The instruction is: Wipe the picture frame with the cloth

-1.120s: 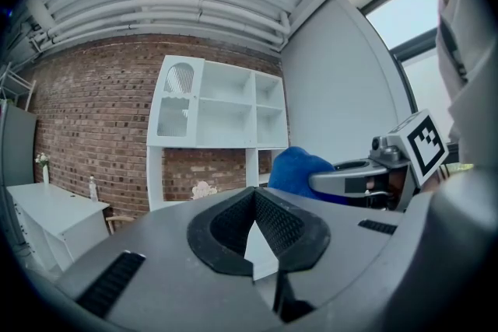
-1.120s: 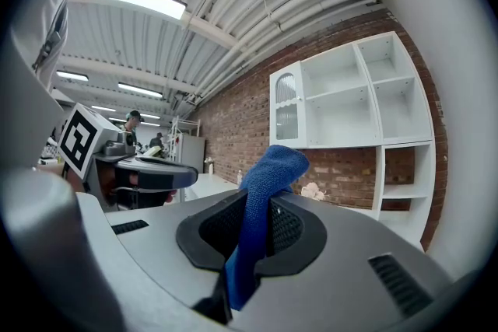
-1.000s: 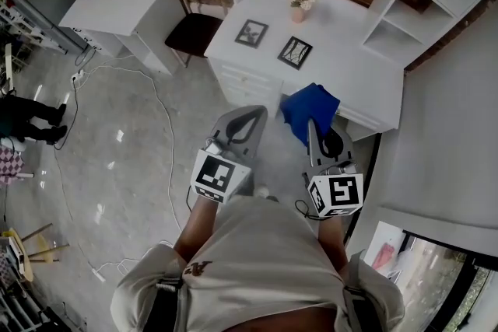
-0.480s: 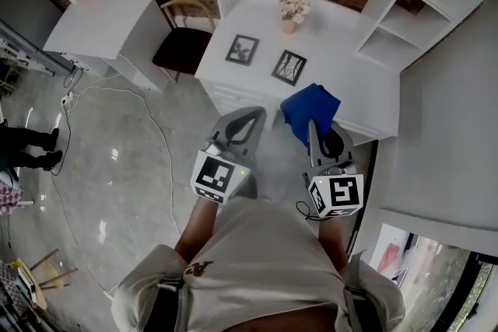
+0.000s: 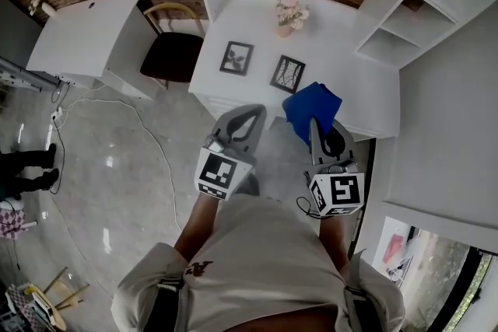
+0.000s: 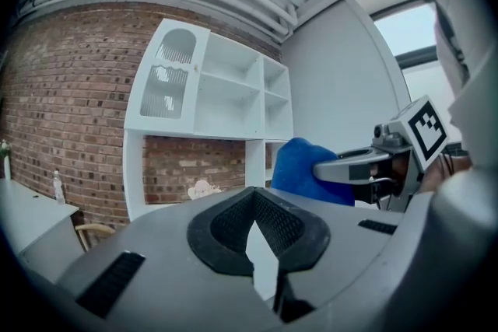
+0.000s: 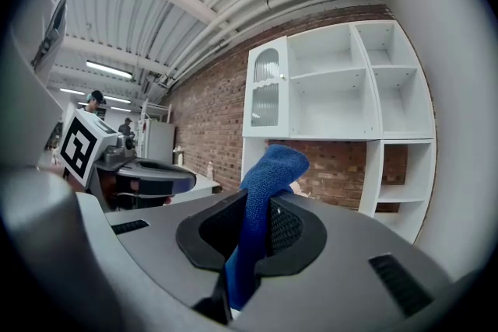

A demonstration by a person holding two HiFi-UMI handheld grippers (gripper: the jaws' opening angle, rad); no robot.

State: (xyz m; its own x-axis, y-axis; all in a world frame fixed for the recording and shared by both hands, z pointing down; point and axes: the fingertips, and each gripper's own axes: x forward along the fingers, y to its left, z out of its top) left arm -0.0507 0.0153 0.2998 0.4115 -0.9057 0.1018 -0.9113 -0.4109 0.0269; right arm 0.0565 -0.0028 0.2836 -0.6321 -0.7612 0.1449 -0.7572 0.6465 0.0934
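Two black picture frames lie flat on the white desk: the left frame and the right frame. A blue cloth hangs bunched from my right gripper, which is shut on it in front of the desk's near edge; the cloth stands up between the jaws of the right gripper. My left gripper is held beside it, short of the desk, shut with nothing in it. In the left gripper view, the left gripper is level with the cloth to its right.
A pink flower vase stands at the desk's back. White shelving rises at the right. A chair and a second white table are at the left. A cable trails over the floor. A person's legs show far left.
The desk and both frames have come nearer and shifted slightly left in the head view. Both grippers keep their places and states, and the cloth stays held.
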